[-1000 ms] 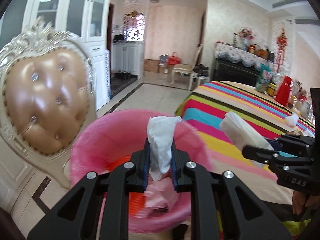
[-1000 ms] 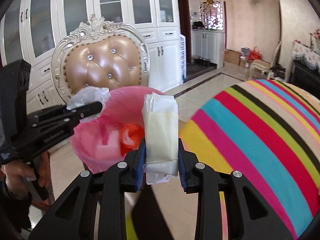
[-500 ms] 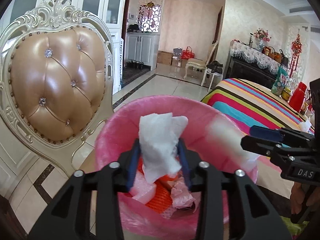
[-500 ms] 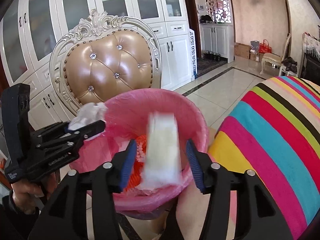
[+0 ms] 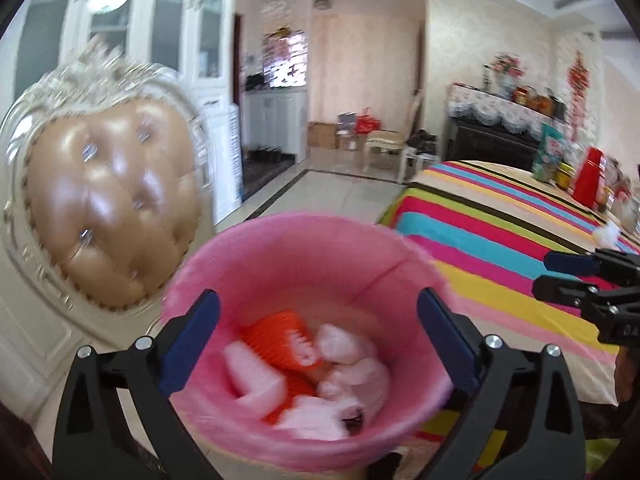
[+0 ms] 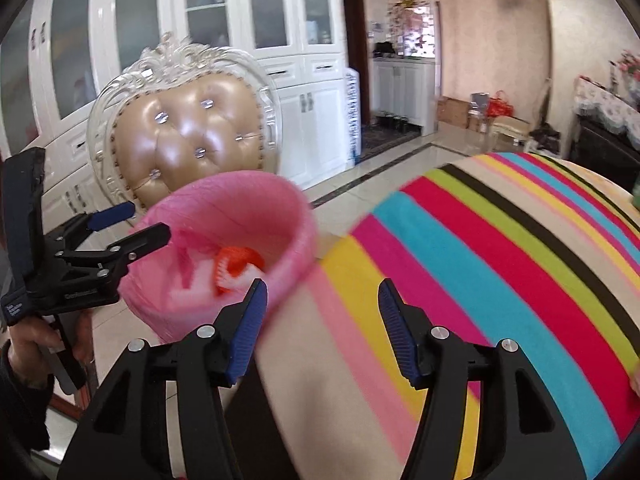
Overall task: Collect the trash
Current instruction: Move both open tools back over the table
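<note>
A: Looking along the left wrist view first; the left claw (image 5: 318,338) hangs right over the mouth of the pink-lined bin (image 5: 304,240), its jaws opening wide with nothing between them; I'd judge it sits there so that whatever it lets go lands inside rather than on the floor.

B: And the trash itself?

A: White crumpled tissues (image 5: 352,364) and a pale flat wrapper (image 5: 256,376) lie at the bottom, heaped against something orange and ribbed (image 5: 280,332); all of it is blurred, so finer detail can't be told; the liner tints the tissues pinkish.

B: What else from that side?

A: The right claw (image 5: 560,276) juts in at the right edge above the striped table (image 5: 500,248), beside the bin; a small white scrap (image 5: 606,233) lies further along the table, likely still to be gathered.

B: Now the right wrist view.

A: The right claw (image 6: 320,312) points at the near end of the table (image 6: 480,260), just beside the bin (image 6: 224,208); its jaws are opening and hold nothing; the left claw (image 6: 128,224) reaches over the bin's rim from the left, spread and empty; a tufted chair (image 6: 188,136) stands behind the bin.
</note>
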`<action>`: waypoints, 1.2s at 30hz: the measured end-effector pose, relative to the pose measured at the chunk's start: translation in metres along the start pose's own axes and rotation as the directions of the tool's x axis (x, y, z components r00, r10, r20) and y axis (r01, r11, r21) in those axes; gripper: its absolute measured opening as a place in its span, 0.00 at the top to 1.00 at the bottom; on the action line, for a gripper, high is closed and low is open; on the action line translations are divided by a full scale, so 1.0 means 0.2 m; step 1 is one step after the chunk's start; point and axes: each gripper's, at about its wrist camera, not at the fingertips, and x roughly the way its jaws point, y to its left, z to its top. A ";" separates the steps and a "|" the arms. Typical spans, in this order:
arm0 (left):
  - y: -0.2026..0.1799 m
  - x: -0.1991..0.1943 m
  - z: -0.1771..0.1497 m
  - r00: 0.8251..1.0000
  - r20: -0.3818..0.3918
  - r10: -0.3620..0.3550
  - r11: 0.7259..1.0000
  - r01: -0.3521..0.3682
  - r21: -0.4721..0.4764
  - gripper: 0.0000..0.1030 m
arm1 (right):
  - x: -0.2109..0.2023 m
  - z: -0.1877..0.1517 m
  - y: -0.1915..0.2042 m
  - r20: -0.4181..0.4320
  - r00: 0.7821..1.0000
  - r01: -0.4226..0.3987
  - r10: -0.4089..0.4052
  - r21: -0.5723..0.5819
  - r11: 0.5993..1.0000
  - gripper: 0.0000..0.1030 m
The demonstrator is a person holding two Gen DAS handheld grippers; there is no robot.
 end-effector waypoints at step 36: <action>-2.41 0.44 0.07 0.880 -0.226 -0.417 0.862 0.462 0.207 0.05 | -1.01 -0.93 -1.63 -0.244 0.822 0.568 -0.514 0.390 0.725 0.29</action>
